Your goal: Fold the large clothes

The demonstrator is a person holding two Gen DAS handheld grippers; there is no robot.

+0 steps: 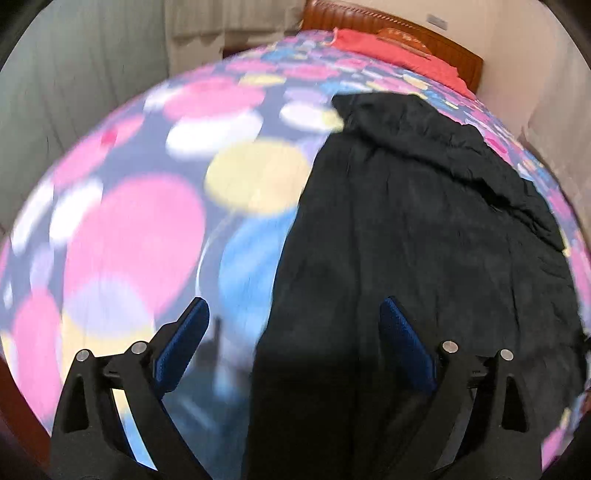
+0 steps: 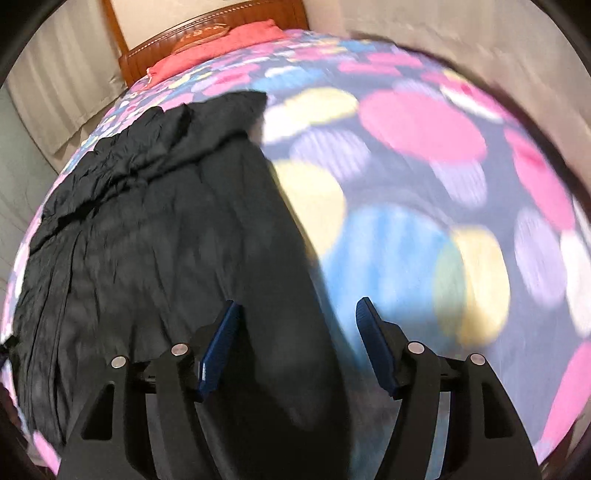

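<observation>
One large black garment of thin, crinkled woven cloth (image 1: 424,229) lies spread flat on the bed, and it looks light, limp and a little slick, so by my judgement it will sag and slide wherever it is not held. The best places to take it seem to be the long side edges or the corners, pinching a single layer close to the hem so the fold stays straight. Its surface is matt black with fine creases running lengthwise, and its far end is bunched into a rumpled ridge. The left gripper (image 1: 295,314) hovers with its blue-padded fingers (image 1: 400,332) spread wide and empty; the cloth's left edge runs between them, with the right finger over the black fabric and the left finger over bare cover. The right gripper (image 2: 297,314) is likewise spread and holds nothing, the garment's right edge passing between its fingers (image 2: 225,332). Beyond the fingers stretches a bedspread printed with big pink, yellow, blue and white circles (image 2: 424,122), then a red pillow (image 2: 218,48) against a carved brown wooden headboard (image 2: 207,22).
</observation>
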